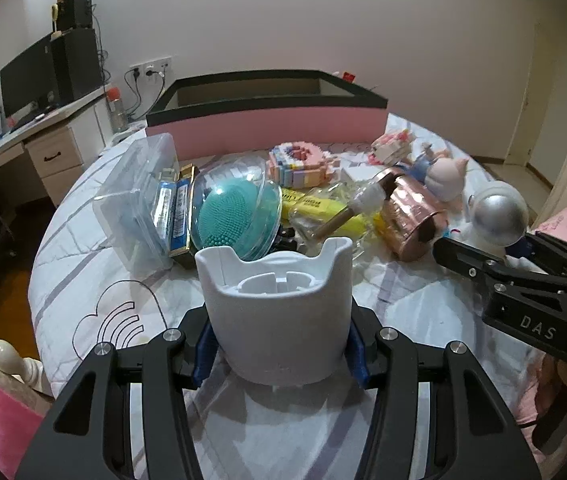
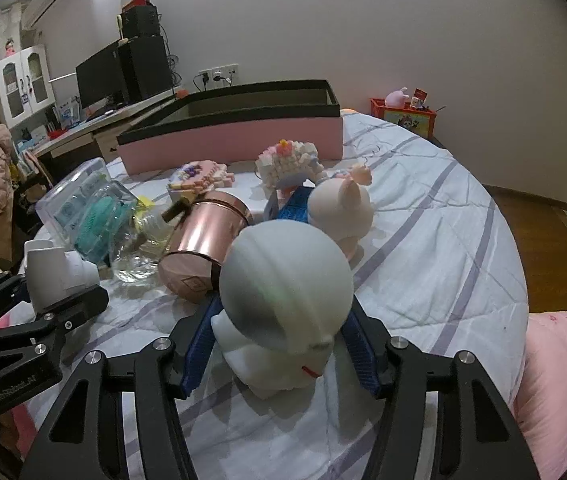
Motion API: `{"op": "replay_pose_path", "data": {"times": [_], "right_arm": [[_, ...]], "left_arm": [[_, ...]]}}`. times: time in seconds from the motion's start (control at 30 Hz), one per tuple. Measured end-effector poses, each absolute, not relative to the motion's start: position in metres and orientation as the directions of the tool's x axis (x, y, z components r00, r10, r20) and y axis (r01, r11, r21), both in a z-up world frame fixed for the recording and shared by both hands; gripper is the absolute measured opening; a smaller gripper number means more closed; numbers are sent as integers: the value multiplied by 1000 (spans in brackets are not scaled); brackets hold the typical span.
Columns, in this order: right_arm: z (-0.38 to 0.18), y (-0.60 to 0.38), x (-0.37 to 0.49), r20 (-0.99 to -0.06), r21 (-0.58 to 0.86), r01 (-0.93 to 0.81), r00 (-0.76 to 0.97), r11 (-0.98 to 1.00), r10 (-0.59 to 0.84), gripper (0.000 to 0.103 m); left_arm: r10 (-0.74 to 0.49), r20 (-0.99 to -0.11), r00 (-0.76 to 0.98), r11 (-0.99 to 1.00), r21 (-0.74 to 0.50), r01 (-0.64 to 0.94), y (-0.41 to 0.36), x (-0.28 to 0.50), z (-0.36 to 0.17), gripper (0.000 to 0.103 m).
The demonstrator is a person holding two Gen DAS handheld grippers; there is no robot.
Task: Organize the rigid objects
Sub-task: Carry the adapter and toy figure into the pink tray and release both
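With both tools lowered over the bed [image 2: 443,216], left tool [image 1: 279,344] closed on white cat-eared holder [image 1: 279,312], blue pads [image 1: 203,356] pressed against both flanks; holder upright, base on the striped bedcover. Right tool [image 2: 283,344] closed on white astronaut figure [image 2: 287,300], pads [image 2: 199,348] seated against the body below the round helmet; figure standing on the bedcover. No earlier view supplied.

Behind the holder: teal bristle brush under clear dome [image 1: 235,212], clear plastic case [image 1: 139,200] to its left, yellow packet [image 1: 323,208] to its right. Rose-gold tin [image 2: 203,248] lying on its side, just beside the astronaut figure. Pig figurine [image 2: 339,212] standing beyond the astronaut figure, near it. Two block-built models [image 2: 287,164] further back. Pink box with black rim [image 2: 235,136] standing open at the far edge of the bed, well apart from both tools
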State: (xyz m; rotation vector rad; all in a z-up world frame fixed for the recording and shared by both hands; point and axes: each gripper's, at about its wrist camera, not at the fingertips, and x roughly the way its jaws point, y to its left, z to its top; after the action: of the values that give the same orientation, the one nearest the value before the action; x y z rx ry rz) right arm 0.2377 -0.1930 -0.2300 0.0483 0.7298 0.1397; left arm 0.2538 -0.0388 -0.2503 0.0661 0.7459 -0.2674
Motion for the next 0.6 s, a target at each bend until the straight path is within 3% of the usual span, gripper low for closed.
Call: {"op": "replay_pose_path", "data": {"times": [0.33,0.6], "right_arm": [[-203,-195,236,-619,106,-147,764,983,181,59],[-232,-199,247,-664,155,-142,718,978,209,58]], "left_arm": [[-276,-624,731,951,-68,302,-37,249,-218,53],[-272,-642,717,950,-62,305,-40,254,-222,53]]}}
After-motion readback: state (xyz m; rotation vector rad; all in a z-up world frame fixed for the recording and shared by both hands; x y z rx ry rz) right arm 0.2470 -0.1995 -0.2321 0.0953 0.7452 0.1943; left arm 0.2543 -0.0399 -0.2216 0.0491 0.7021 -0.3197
